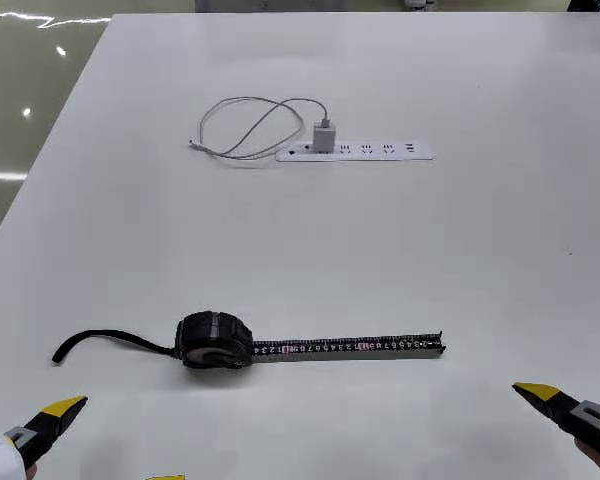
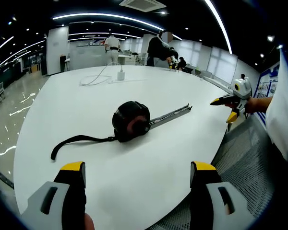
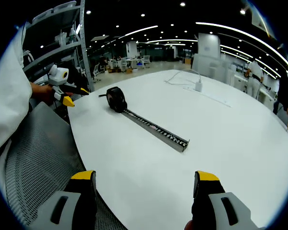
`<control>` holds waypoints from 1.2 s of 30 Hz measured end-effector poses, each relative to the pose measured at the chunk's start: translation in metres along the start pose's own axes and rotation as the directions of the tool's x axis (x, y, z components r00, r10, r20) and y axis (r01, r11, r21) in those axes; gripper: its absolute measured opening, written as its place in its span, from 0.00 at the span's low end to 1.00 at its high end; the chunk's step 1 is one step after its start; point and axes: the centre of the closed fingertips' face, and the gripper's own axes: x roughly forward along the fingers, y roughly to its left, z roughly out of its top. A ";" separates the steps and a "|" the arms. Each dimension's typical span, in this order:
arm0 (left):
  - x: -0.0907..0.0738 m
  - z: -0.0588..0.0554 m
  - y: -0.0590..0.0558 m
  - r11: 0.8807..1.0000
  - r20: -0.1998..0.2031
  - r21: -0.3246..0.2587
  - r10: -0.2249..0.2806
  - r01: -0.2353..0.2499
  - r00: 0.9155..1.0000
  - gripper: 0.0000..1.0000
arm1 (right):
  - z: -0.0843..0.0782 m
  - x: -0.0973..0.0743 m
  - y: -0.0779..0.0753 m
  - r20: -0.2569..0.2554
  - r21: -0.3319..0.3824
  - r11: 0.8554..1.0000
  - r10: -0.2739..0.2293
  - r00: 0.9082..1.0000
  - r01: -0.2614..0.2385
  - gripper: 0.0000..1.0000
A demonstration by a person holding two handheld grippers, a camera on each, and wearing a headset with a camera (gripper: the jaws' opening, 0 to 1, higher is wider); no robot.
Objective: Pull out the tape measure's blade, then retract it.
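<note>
my left gripper [image 2: 138, 166] and right gripper [image 3: 143, 175] hover near, jaws released. the tape measure [image 1: 213, 340] lies on the bench [image 1: 430, 250], blade [image 1: 350, 347] out to the right.

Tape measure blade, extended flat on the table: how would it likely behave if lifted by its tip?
The blade is thin and long, so it would probably flex or sag. The chunky case looks heavier and would likely anchor it. Its end hook may aid grip.
</note>
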 end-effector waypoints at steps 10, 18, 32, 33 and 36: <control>0.015 0.012 -0.003 1.000 0.016 -0.006 0.019 -0.019 1.000 0.87 | 0.007 0.005 -0.007 0.003 -0.022 1.000 0.004 1.000 -0.004 0.82; 0.026 0.021 -0.005 1.000 0.031 -0.012 0.024 -0.024 0.999 0.87 | 0.010 0.009 -0.010 0.007 -0.026 1.000 0.006 1.000 -0.005 0.82; 0.050 0.032 -0.014 1.000 0.037 0.002 -0.002 0.002 0.999 0.85 | 0.020 0.020 -0.018 0.024 -0.019 1.000 0.015 1.000 -0.014 0.81; 0.051 0.032 -0.014 1.000 0.035 0.002 -0.006 0.006 0.999 0.85 | 0.020 0.020 -0.019 0.024 -0.019 1.000 0.015 1.000 -0.014 0.81; 0.054 0.033 -0.014 1.000 0.034 0.002 -0.007 0.007 0.999 0.85 | 0.021 0.020 -0.023 0.025 -0.018 1.000 0.013 1.000 -0.013 0.81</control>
